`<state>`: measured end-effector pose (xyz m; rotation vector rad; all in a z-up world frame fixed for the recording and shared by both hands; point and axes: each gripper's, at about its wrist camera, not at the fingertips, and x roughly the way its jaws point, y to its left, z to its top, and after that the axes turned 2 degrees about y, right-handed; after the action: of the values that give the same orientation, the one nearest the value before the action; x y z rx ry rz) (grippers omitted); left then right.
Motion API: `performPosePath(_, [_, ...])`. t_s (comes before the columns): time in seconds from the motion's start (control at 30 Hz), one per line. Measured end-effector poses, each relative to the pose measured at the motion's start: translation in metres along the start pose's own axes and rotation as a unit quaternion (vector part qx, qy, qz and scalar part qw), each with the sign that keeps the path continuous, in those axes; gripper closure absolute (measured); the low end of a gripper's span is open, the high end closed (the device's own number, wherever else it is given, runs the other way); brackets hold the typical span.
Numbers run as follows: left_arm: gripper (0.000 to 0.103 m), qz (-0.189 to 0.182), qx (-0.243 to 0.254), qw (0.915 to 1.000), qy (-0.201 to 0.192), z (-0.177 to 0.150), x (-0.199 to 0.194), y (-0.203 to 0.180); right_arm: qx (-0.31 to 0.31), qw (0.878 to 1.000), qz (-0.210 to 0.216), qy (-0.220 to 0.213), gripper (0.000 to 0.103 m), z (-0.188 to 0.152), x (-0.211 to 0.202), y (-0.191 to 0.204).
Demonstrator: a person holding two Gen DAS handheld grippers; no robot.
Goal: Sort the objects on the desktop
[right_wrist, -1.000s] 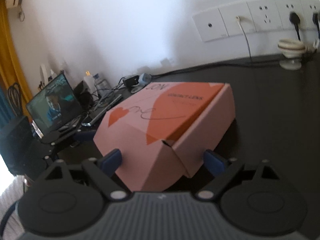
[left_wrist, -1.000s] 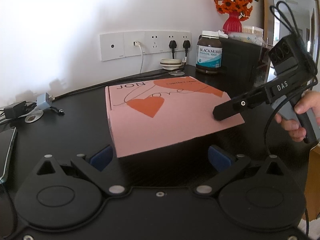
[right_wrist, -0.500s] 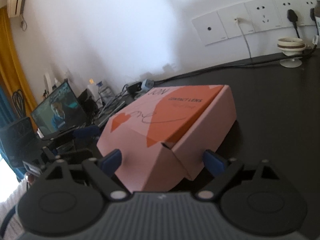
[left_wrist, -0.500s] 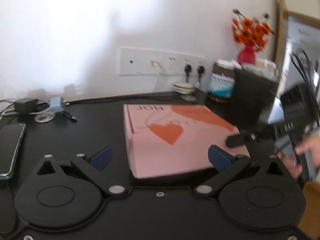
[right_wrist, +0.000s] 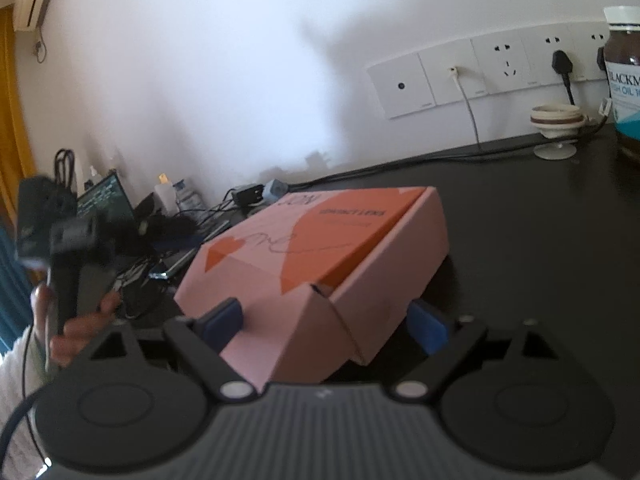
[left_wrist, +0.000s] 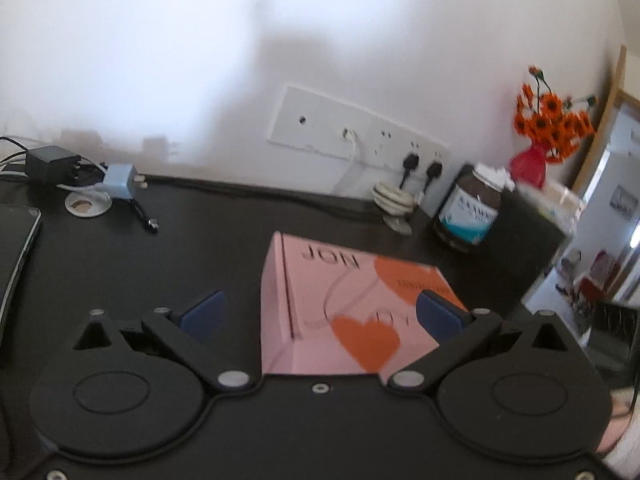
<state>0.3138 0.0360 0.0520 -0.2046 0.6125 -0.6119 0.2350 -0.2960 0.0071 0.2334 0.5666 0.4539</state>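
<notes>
A pink box (left_wrist: pixel 320 344) with orange hearts lies on the black desk (left_wrist: pixel 208 248). My left gripper (left_wrist: pixel 320 312) is open and close above the box's near end. Its right pad (left_wrist: pixel 438 314) hovers over the lid and its left pad (left_wrist: pixel 202 314) is over bare desk. In the right wrist view, the pink box (right_wrist: pixel 320 264) points its near corner at my right gripper (right_wrist: pixel 324 320). That gripper is wide, with its blue pads (right_wrist: pixel 222 320) against the corner's two faces. A hand (right_wrist: pixel 80 320) at the left holds the left gripper's handle.
At the back right, by the wall sockets (left_wrist: pixel 356 136), stand a brown supplement jar (left_wrist: pixel 470 216), a small white stand (left_wrist: pixel 394 200) and a red vase of orange flowers (left_wrist: pixel 530 162). Chargers and cables (left_wrist: pixel 80 168) and a phone (left_wrist: pixel 16 248) lie at the left. A laptop (right_wrist: pixel 106 202) sits far left.
The left view has rolled and swung over the box. The box now sits partly between the left fingers, and the right gripper has left that view. The right gripper stays at the box's corner.
</notes>
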Motion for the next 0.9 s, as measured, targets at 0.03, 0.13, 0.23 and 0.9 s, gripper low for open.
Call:
performPosePath(0.03, [0.000, 0.003, 0.000, 1.0000, -0.001, 0.001, 0.002, 0.001, -0.005, 1.000, -0.002, 0.001, 0.013, 0.000, 0.001, 0.002])
performPosePath(0.13, [0.000, 0.015, 0.005, 0.9999, 0.006, -0.003, 0.013, 0.002, -0.015, 1.000, -0.005, 0.003, 0.013, -0.001, 0.003, 0.005])
performPosePath(0.23, [0.000, 0.015, 0.021, 0.9995, 0.020, -0.007, 0.022, -0.001, -0.011, 1.000, -0.003, 0.013, 0.013, 0.000, 0.007, 0.004])
performPosePath(0.9, [0.000, 0.026, -0.003, 0.9992, 0.030, -0.010, 0.037, 0.005, 0.021, 0.999, -0.003, 0.027, 0.013, -0.001, 0.009, -0.002])
